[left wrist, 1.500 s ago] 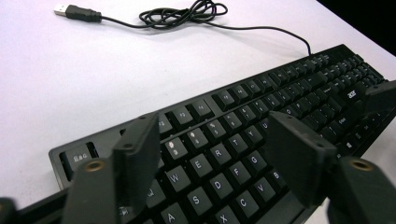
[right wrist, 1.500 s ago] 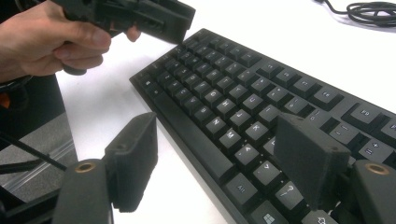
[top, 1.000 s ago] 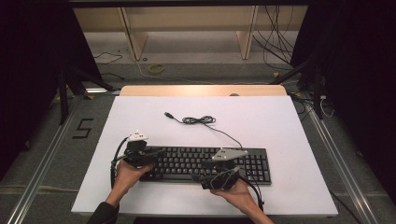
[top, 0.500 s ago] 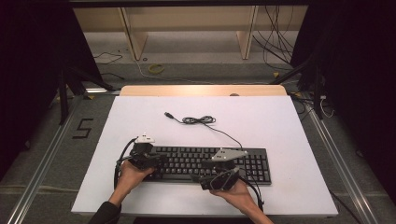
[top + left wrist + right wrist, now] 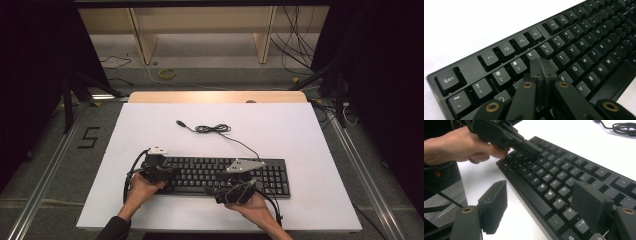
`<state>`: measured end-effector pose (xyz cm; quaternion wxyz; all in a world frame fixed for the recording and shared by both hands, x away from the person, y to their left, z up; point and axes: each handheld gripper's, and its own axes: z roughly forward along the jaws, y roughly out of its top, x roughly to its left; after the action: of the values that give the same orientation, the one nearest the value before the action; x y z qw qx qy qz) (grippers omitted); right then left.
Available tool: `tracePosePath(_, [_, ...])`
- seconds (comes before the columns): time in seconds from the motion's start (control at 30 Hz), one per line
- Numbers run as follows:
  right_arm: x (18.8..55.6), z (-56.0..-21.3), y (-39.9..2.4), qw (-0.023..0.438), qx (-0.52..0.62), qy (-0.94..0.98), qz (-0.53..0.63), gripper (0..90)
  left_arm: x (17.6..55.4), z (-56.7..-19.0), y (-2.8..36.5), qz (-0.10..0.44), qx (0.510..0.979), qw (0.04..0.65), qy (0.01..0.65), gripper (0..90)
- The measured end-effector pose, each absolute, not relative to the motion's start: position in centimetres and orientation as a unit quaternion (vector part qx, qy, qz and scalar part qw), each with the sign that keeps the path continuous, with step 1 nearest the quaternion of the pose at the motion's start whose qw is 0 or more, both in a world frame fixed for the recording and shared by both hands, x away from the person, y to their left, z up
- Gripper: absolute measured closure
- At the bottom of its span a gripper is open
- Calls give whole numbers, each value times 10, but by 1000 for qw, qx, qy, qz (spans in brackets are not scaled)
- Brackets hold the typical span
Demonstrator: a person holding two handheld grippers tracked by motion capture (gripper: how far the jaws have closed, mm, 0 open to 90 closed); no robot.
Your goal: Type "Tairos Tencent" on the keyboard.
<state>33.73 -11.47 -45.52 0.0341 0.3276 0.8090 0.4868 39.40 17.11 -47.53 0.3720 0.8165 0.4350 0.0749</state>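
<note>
A white table (image 5: 300,135) carries a black keyboard (image 5: 220,175), which lies along its near half, close to the person's edge, with its cable (image 5: 212,129) running away to a loose coil and a plug farther up the board. The left gripper (image 5: 170,172) rests over the keyboard's left end; in the left gripper view its jaws have just been closing and now stand clenched together with nothing between them, the tips (image 5: 541,72) down on the keys just below the number row, hiding the letters under them. The right gripper (image 5: 220,189) sits at the keyboard's near edge around the middle, its jaws released and spread wide, one pad (image 5: 495,205) over bare table and the other (image 5: 591,207) over the bottom key rows. Both hands partly cover the gripper bodies in the high view, and key legends are too small to read there.
</note>
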Motion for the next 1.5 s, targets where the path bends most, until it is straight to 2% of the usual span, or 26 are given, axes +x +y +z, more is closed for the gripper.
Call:
tracePosePath(0.27, [337, -455, -115, 35, 327, 809, 488, 296, 393, -474, 172, 77, 813, 377, 437, 888])
tracePosePath(0.6, [338, -455, -115, 37, 328, 807, 489, 296, 388, -463, 177, 84, 797, 403, 441, 799])
tracePosePath(1.13, [340, -454, -111, 41, 326, 808, 489, 337, 374, -458, 186, 67, 774, 454, 436, 484])
tracePosePath(1.3, [342, -454, -109, 40, 328, 808, 487, 382, 369, -455, 190, 73, 760, 476, 437, 421])
tracePosePath(1.5, [345, -455, -105, 44, 333, 811, 478, 526, 365, -455, 192, 80, 755, 491, 427, 338])
